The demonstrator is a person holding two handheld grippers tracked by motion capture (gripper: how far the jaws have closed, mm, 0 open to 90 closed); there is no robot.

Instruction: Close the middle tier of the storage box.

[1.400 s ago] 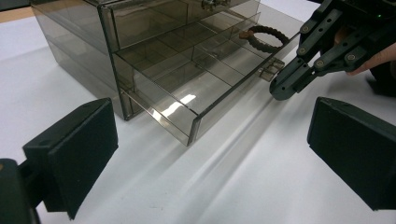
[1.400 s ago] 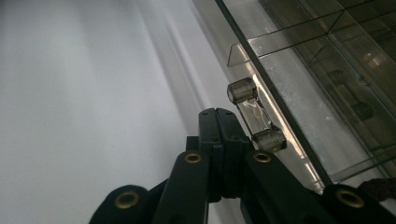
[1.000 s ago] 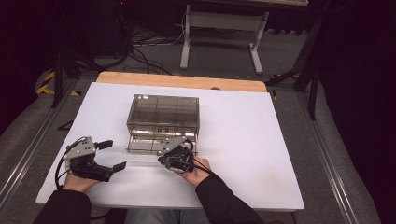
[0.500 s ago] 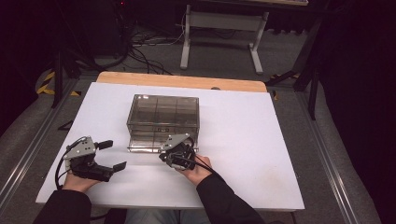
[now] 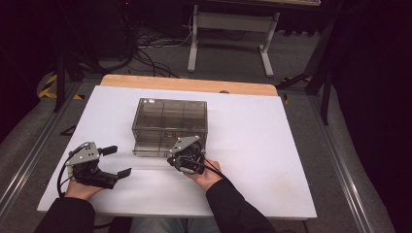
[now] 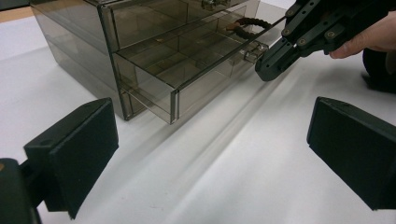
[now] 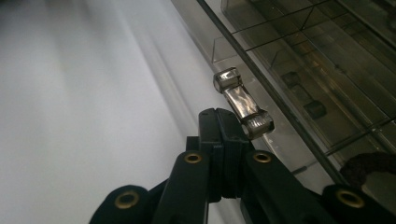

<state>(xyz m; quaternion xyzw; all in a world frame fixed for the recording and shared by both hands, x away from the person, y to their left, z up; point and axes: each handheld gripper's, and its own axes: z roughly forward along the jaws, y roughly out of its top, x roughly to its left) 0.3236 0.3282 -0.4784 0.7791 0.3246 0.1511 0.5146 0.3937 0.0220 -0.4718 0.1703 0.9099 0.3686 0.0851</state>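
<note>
Smoky plastic drawer (image 6: 187, 70) stands pulled out; right tool (image 7: 219, 126) shut beside its handle (image 7: 243, 105), left tool (image 5: 111, 161) wide.

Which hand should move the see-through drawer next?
Right. The right hand-held gripper, jaws shut, sits at the clear handle of the part-open bottom drawer. The left hand-held gripper waits open, apart from the box.

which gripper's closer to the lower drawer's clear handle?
Right. The right gripper, jaws shut, sits right beside the clear handle of the lower drawer. The left gripper is open, off to the box's left, apart from it.
</note>
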